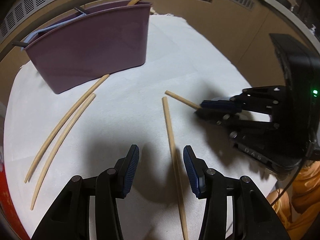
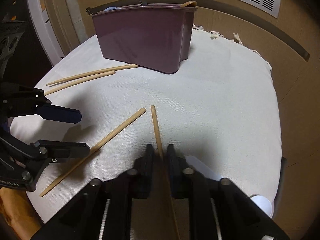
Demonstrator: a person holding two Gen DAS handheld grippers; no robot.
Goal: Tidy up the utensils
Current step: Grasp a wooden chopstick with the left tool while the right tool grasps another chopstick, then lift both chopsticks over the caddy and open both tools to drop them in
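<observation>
A white woven cloth point(image 2: 210, 100) covers the round table, and at its far side stands the mauve plastic utensil caddy point(image 2: 144, 38), already holding a few things: a pale blue handle, a wooden spoon tip and something dark poke above its rim (I cannot make out more than that).

Four light wooden chopsticks are out on the cloth. A pair of them point(image 2: 86, 76) lies side by side near the foot of the caddy, one tip almost touching its base. Nearer the person, the other two are splayed in a narrow V.

The right gripper point(image 2: 160, 152) has its black fingers pressed together on one of these, the held chopstick point(image 2: 156, 126), whose free end points toward the caddy. The left gripper point(image 1: 161, 168) hangs spread wide over the loose chopstick point(image 1: 170, 128), which lies on the cloth between its blue-padded fingers, closer to the right-hand pad and not yet pinched.

So the step in hand looks like gathering the near pair, one stick per gripper. Next, I would judge, the left gripper needs to close squarely on its stick without rolling it, and then both sticks want lifting clear, tipping upright and lowering into the caddy beside what is already there.
</observation>
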